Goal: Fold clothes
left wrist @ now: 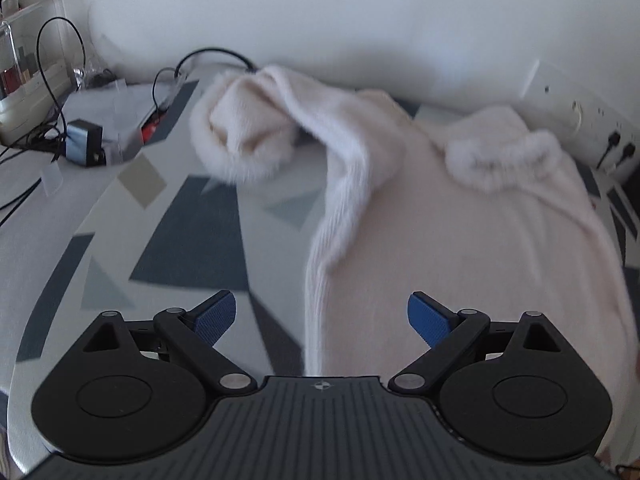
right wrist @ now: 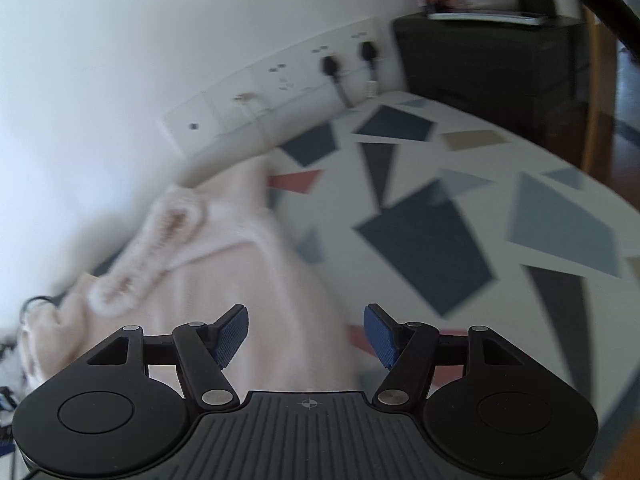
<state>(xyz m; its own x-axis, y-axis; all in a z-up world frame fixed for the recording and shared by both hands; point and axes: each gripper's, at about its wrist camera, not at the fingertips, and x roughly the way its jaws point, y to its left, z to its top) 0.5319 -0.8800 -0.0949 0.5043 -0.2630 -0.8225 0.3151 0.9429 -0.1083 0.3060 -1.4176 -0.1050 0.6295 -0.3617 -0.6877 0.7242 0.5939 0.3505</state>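
Closest to me, my left gripper (left wrist: 322,316) hangs with its blue pads spread wide, nothing between them, right over the ribbed near edge of the cream sweater (left wrist: 460,240). My right gripper (right wrist: 306,334) is parted too and holds nothing, its gap straddling the sweater's right border where cloth meets the patterned table cover (right wrist: 500,200).

Further out, the sweater's body lies fairly flat across the cover. One sleeve (left wrist: 344,152) runs up the left side and curls over into a fluffy cuff (left wrist: 236,136), bunched rather than laid straight. Beyond that, the furry collar (left wrist: 504,156) sits near the wall.

Whether this is a spread garment awaiting folds or one mid-fold, I can't settle from here.

Risks as I see them: the knit looks soft and slippery, so a shallow pinch could grab one layer and drag the rest askew. That bunched cuff could trap a lump inside any fold. At the far left, the black cables (left wrist: 60,80) and charger (left wrist: 84,140) sit close enough to snag a swinging sleeve.
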